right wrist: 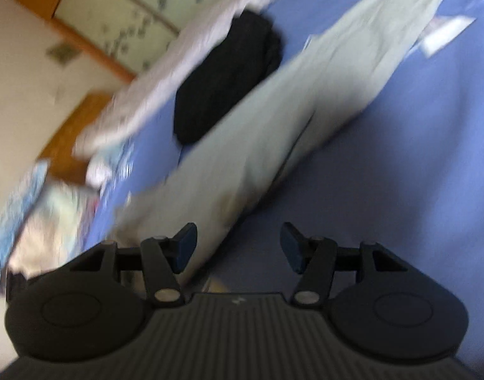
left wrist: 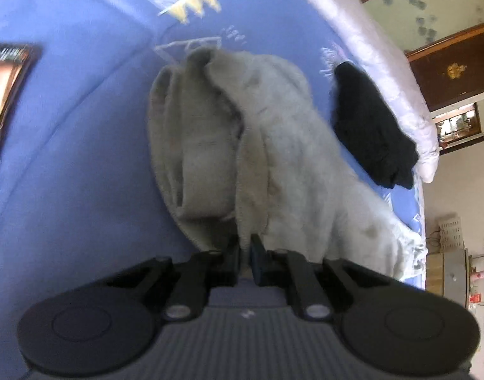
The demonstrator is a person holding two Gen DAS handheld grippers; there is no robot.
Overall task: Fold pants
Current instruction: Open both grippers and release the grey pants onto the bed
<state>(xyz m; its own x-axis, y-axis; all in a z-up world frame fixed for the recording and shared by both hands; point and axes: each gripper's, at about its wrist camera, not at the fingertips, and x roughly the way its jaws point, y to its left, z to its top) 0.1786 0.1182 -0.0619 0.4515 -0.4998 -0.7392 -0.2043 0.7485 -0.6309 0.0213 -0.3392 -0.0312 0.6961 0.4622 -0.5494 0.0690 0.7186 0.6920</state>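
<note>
Left wrist view shows the left gripper [left wrist: 245,247] pinched on an edge of the grey pants [left wrist: 242,133], which lie on the blue bedsheet [left wrist: 67,126] with one portion doubled over. Beside the pants, toward the white quilt [left wrist: 384,57], sits a dark folded garment [left wrist: 368,126]. The right gripper [right wrist: 238,243] hovers with its fingers apart, holding nothing, just over the pants' near end. The fold looks only begun: the legs stretch out long, and halving and smoothing remain.

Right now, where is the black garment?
The black garment lies on the blue sheet, between the grey pants and the white bedding; right of the pants in the left wrist view.
</note>
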